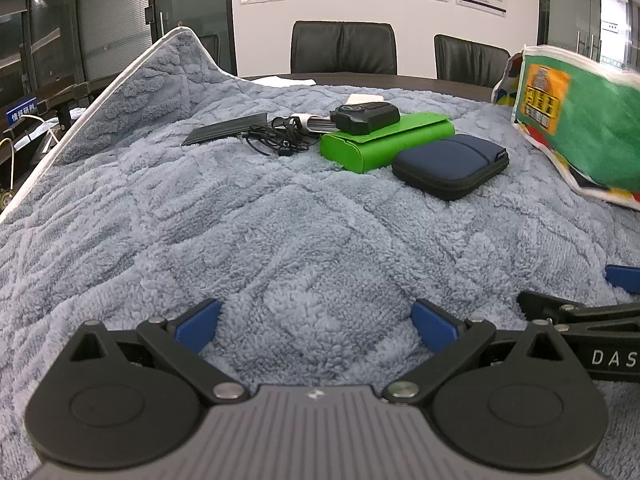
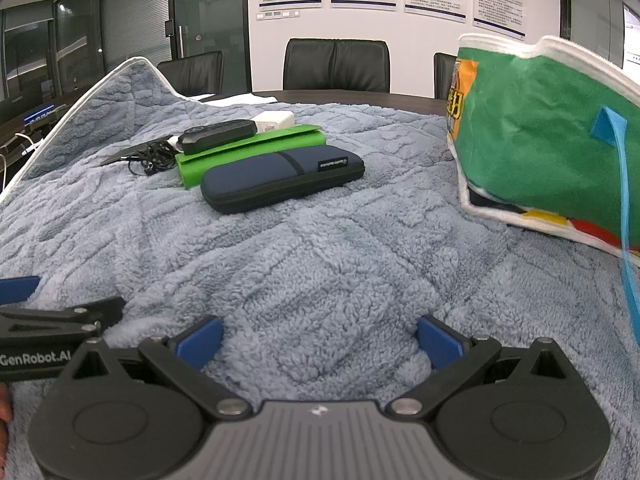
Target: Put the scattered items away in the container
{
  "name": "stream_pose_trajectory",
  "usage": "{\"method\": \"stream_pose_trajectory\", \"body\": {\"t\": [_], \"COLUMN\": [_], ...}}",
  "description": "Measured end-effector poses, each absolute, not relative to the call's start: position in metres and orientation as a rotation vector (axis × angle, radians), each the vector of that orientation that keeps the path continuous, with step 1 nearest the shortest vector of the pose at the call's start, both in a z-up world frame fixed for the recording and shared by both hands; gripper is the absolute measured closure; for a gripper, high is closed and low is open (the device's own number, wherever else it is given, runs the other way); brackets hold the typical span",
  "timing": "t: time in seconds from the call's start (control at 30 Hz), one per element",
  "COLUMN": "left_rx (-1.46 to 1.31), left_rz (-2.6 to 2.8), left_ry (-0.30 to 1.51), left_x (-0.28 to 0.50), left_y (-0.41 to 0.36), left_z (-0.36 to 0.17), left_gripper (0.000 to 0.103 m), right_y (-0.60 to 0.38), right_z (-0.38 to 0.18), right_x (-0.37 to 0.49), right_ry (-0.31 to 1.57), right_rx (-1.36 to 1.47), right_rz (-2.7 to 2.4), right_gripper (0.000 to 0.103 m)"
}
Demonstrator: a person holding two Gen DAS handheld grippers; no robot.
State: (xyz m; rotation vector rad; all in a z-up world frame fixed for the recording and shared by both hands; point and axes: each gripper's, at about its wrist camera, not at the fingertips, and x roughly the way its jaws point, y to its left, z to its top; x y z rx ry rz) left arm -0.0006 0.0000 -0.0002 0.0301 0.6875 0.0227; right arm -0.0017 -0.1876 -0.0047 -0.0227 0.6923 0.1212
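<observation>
On a grey-blue fleece blanket (image 1: 280, 232) lies a cluster of items: a navy zip case (image 1: 450, 166) (image 2: 282, 178), a green pouch (image 1: 386, 140) (image 2: 248, 150) with a black device (image 1: 365, 117) (image 2: 218, 134) on top, tangled black earphones (image 1: 276, 138) (image 2: 150, 160), a flat dark wallet (image 1: 224, 130) and a white charger (image 2: 274, 119). A green fabric bag (image 1: 576, 124) (image 2: 548, 136) stands at the right. My left gripper (image 1: 316, 324) and right gripper (image 2: 320, 340) both rest open and empty on the blanket, well short of the items.
The blanket's left edge (image 1: 120, 76) is raised in a fold. Black office chairs (image 1: 344, 46) and a dark table (image 2: 340, 96) stand behind. A blue strap (image 2: 624, 200) hangs off the bag. The other gripper's fingers show at each view's side.
</observation>
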Motion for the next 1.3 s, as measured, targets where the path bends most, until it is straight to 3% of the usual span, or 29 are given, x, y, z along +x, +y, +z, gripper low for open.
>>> {"method": "stream_pose_trajectory", "body": {"t": [1.3], "left_rx": [0.048], "left_rz": [0.037], "left_ry": [0.692], "left_x": [0.0006], "left_y": [-0.0022], "left_z": [0.0014], "left_gripper": [0.0], "right_y": [-0.1896], "right_z": [-0.0047], "right_x": [-0.0012], "right_ry": [0.698], "right_rx": [-0.016], "right_rz": [0.123], "right_gripper": [0.0]}}
